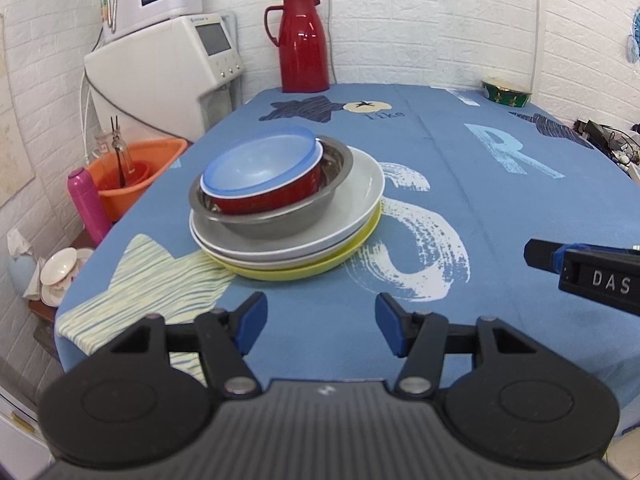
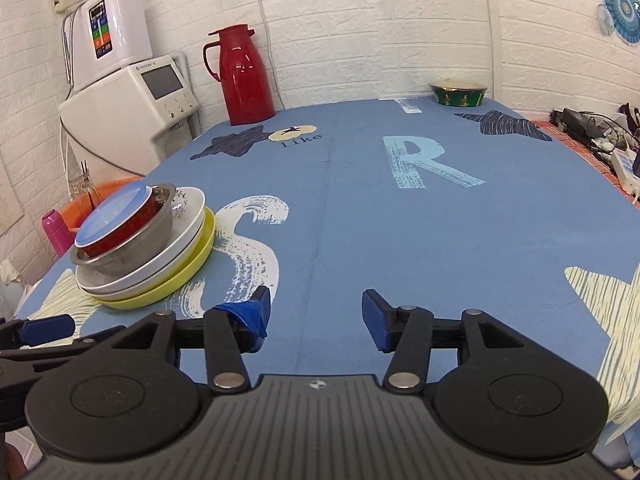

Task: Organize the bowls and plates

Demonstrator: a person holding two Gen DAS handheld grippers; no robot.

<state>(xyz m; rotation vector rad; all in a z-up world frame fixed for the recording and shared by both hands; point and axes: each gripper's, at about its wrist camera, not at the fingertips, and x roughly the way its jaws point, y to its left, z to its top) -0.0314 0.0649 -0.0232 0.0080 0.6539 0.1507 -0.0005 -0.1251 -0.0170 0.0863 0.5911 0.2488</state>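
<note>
I hold my left gripper (image 1: pixel 321 322) low over the near edge of the bench (image 1: pixel 460 184), its fingers spread wide with nothing between them, pointing straight at the stack of dishes just ahead. My right gripper (image 2: pixel 316 316) hangs level over the near middle of the bench, also spread and holding nothing; its left finger is wrapped in blue tape. The two grippers sit side by side and apart, each just catching the other at the edge of its view. The stack stands on the left part of the bench, near the left edge: a yellow plate (image 1: pixel 320 270) at the bottom, a white plate (image 1: pixel 360 188) on it, a steel bowl (image 1: pixel 280 220) in that, and a red bowl (image 1: pixel 272 198) nested in the steel one, tilted and capped with a blue lid (image 1: pixel 260 164). Past the left edge, below bench height, are an orange basin (image 1: pixel 132 168), a pink bottle (image 1: pixel 86 204) and some white cups (image 1: pixel 60 272). At the far edge a red jug (image 1: pixel 302 44) stands against the wall beside a white machine (image 1: pixel 160 68), and a green bowl (image 2: pixel 458 94) sits in the far right corner. Between the stack and the right edge, where cables and a power strip (image 2: pixel 624 160) lie, the blue cloth is open across the middle.
</note>
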